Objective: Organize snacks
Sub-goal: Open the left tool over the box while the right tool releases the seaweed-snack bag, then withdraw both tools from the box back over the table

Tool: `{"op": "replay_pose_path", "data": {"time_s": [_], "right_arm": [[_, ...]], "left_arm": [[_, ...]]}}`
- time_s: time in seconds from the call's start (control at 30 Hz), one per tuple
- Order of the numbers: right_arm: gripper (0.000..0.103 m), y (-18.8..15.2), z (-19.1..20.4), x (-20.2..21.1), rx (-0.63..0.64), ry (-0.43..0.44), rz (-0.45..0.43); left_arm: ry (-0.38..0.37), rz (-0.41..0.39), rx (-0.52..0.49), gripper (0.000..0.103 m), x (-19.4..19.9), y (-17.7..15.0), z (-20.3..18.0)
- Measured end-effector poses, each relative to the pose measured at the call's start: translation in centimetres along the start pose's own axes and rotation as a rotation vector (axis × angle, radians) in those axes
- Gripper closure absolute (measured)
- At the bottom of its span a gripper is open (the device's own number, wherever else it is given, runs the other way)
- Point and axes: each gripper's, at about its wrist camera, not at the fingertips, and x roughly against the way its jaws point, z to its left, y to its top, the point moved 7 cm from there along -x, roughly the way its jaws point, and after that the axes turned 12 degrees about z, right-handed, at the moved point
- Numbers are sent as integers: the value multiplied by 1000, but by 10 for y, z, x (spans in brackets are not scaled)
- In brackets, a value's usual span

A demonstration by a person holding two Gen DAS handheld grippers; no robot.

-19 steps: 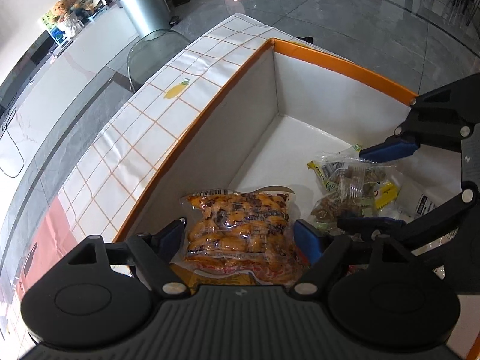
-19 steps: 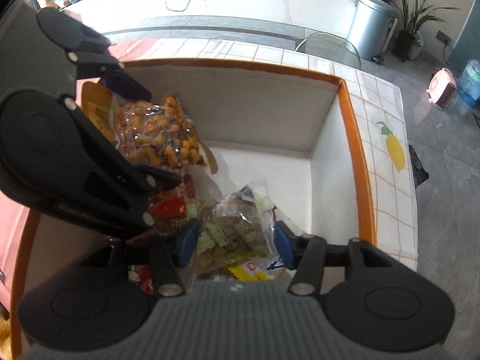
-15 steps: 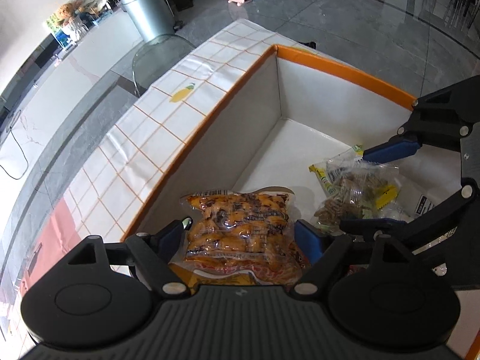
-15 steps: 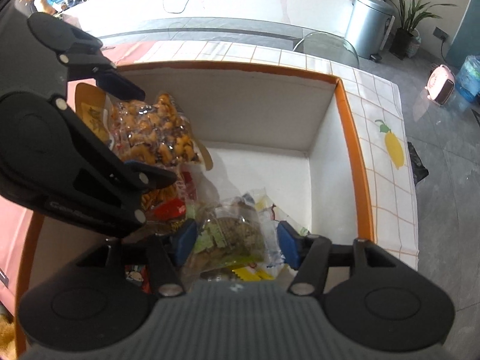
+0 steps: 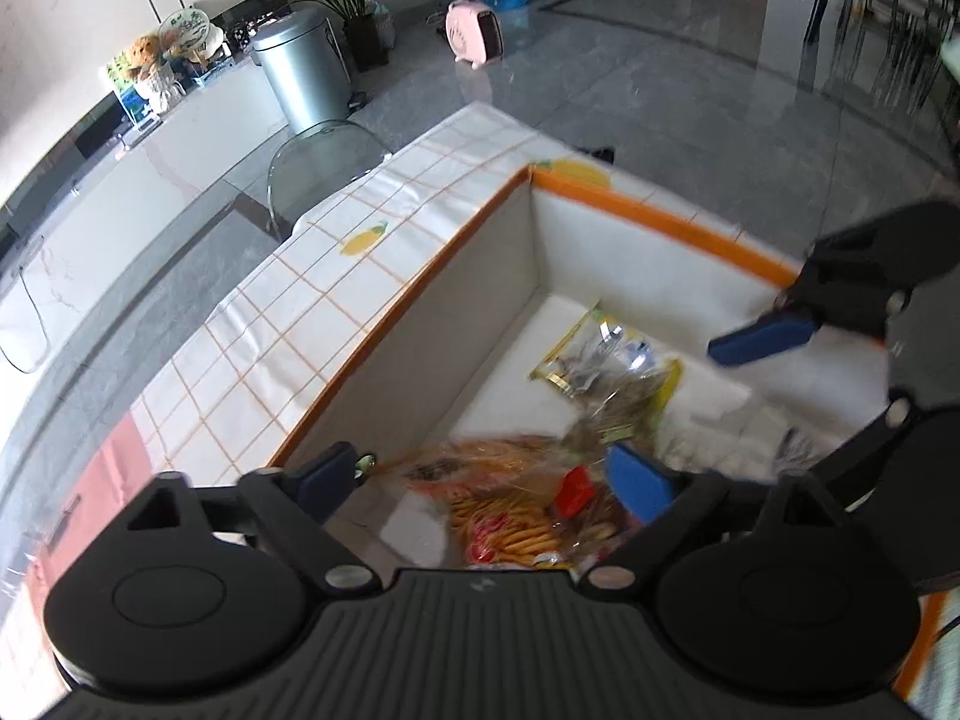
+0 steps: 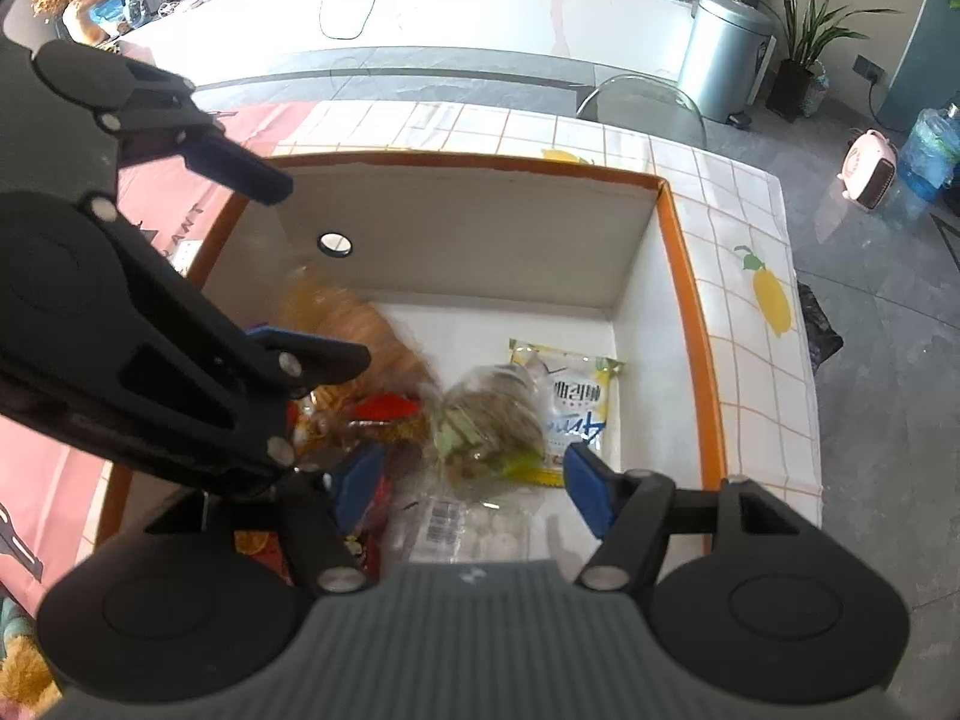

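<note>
Both grippers sit over the orange-rimmed box (image 6: 681, 252) on the table (image 5: 288, 312).

Left gripper (image 5: 480, 474): jaws opening, at their widest, nothing pinched. The orange snack bag (image 5: 504, 516) lies below and between them on the box floor, motion-blurred, print unreadable, near end cut off by the gripper body.

Right gripper (image 6: 474, 480): jaws opening, roughly half spread, pads clear of the clear bag of brown snacks (image 6: 486, 420), which lies on the floor between them.

Hard to read: the pile under the left gripper's arm in the right wrist view is a smear of orange and red; can't separate the packs.

View differences:
- Right wrist only: white-and-yellow packet (image 6: 573, 396) with blue lettering beside the brown-snack bag, a clear pack with a barcode (image 6: 456, 531) at the gripper body, a round metal fitting (image 6: 335, 243) on the far wall.
- Left wrist only: the right gripper's blue pad (image 5: 762, 336) hanging above the floor, plus a pink heater (image 5: 477, 36) on the room floor, closer than in the other view.
</note>
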Motion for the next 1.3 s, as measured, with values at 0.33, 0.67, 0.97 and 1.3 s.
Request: {"op": "replay_pose_path", "data": {"time_s": [0.33,0.67,0.97,1.3], "right_arm": [[37,-14,3,30,-39,-11,-40],[37,-34,32,83,-101,-42,-140],[36,-60,94,122,-129,-48,-308],[40,-85,176,126,-171,-24,-481]], "left_arm": [[-52,-53,77,0,40,-15,1],[-59,-166,212,1,103,-63,24],[-17,-240,328,45,146,-137,42],[-17,-246,521,71,142,-234,70]]}}
